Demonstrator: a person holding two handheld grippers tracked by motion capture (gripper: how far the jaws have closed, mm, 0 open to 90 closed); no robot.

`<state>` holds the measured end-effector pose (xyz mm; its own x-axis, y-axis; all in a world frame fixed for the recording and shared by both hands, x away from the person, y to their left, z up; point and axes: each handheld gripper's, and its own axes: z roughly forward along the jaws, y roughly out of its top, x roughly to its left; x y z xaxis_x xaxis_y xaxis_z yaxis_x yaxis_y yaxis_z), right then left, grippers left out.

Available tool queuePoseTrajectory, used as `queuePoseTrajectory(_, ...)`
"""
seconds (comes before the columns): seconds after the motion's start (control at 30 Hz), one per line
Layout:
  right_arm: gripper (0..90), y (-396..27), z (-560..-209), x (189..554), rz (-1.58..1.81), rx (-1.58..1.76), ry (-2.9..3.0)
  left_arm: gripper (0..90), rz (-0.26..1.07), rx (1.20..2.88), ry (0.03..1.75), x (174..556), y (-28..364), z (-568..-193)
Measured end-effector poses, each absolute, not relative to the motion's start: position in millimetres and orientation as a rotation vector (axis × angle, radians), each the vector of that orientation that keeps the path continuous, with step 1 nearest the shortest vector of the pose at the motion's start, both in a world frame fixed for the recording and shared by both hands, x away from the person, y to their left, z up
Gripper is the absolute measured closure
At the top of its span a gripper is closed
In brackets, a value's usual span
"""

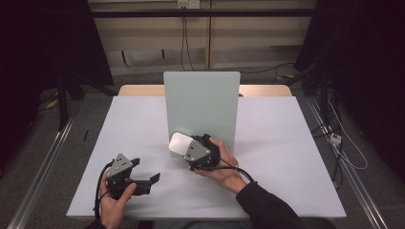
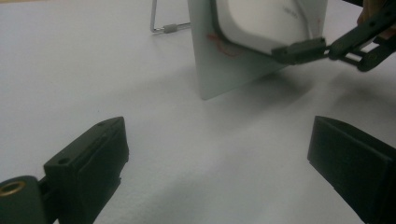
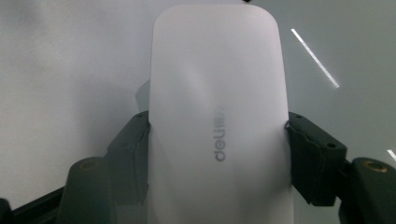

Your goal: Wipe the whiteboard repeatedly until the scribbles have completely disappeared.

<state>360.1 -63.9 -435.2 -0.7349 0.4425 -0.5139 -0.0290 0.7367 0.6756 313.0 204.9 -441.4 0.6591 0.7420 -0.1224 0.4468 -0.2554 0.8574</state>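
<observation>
Resting low at the left of the table (image 1: 119, 124), the left gripper (image 1: 147, 177) lies in the person's left hand (image 1: 112, 202) with its jaws standing wide and nothing between them; from how it sits clear of the work, it seems to be parked there so as not to get in the way. Its own view looks across the bare white surface toward the upright board (image 2: 224, 70), where red marker strokes (image 2: 223, 46) curve low on the face. To the right of it, near the middle of the table, that pale green whiteboard (image 1: 200, 102) stands on edge, propped by a thin wire stand (image 2: 163, 25), likely so its face is easy to reach from the person's side. Right of that, the right gripper (image 1: 184, 149), held in the right hand (image 1: 224, 169), is clamped on the white eraser (image 3: 219, 116), the pads pressing its two long sides; the eraser is held against or just at the lower part of the board, which suits wiping the red marks, though contact cannot be told for sure. Counted: two grippers, one board, one eraser, one table, one wire stand.
</observation>
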Motion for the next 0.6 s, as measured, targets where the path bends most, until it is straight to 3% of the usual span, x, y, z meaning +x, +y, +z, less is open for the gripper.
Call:
queuePoseTrajectory(0.3,31.6,-48.2,-447.1,359.0,0.899,0.288,2.305,5.0,0.378,1.896,0.936,312.5,205.0,-441.2)
queuePoseTrajectory(0.6,31.7,-65.0,-425.2,362.7,0.909,0.363,2.221,5.1,0.378,1.897,0.935,312.9,205.8,-441.4)
